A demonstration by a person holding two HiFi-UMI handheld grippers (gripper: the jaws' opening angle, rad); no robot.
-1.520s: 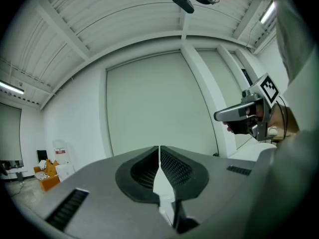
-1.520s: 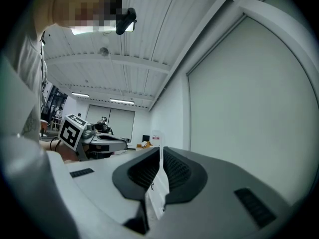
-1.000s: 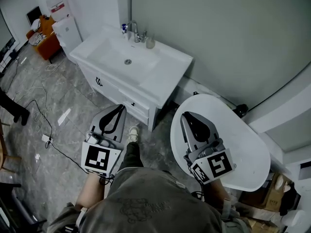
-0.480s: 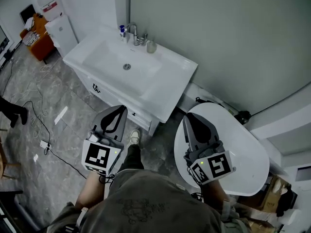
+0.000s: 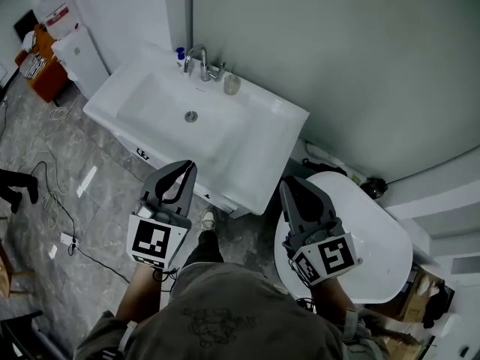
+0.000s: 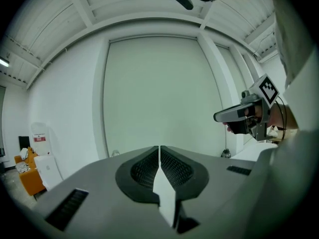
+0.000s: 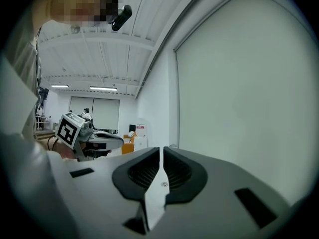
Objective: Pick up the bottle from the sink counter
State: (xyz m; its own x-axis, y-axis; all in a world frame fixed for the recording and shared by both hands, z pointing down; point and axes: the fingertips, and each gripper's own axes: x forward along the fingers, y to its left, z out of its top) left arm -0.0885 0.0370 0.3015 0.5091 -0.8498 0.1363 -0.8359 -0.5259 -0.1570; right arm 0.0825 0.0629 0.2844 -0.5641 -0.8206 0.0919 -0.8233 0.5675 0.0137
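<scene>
A small bottle with a blue cap [image 5: 180, 55] stands at the back left of the white sink counter [image 5: 262, 137], beside the chrome tap [image 5: 198, 57]. A pale little jar [image 5: 232, 85] stands to the right of the tap. My left gripper [image 5: 187, 168] is held out short of the counter's front edge, jaws shut and empty. Over the gap between counter and round table, my right gripper [image 5: 288, 184] is also shut with nothing in it. In the left gripper view the left gripper [image 6: 159, 148] points at the bare wall. The right gripper [image 7: 161, 151] likewise faces the wall.
A round white table [image 5: 375, 238] lies under my right gripper. A water dispenser [image 5: 67, 32] and an orange cabinet [image 5: 36, 66] stand at the far left. Cables [image 5: 56, 201] trail over the grey floor. Boxes [image 5: 431, 298] sit at the lower right.
The view has closed in on the sink, which now lies nearer and more central. Both grippers stay shut and keep their places in front of me.
</scene>
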